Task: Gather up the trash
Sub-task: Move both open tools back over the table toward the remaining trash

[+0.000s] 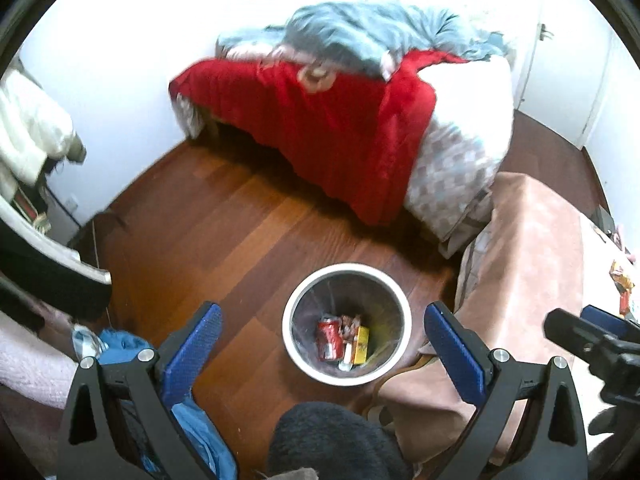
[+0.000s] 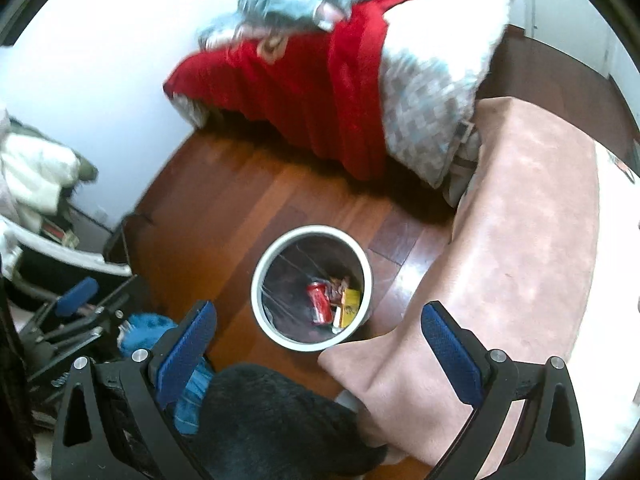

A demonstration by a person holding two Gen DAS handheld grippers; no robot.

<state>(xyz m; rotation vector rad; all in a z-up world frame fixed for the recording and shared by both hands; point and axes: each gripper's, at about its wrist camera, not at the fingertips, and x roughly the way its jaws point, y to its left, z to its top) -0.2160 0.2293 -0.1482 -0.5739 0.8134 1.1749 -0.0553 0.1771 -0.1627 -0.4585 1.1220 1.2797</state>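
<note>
Bed (image 1: 360, 120) and pink-draped table (image 2: 520, 240) flank the bin (image 1: 294, 336)

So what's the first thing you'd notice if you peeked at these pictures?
The big red blanket draped over the bed at the back jumps out first, with a rumpled blue-grey blanket piled on top of it. Next comes the round white bin standing on the wooden floor in the middle, with a red can and a yellow box lying at the bottom.
</note>
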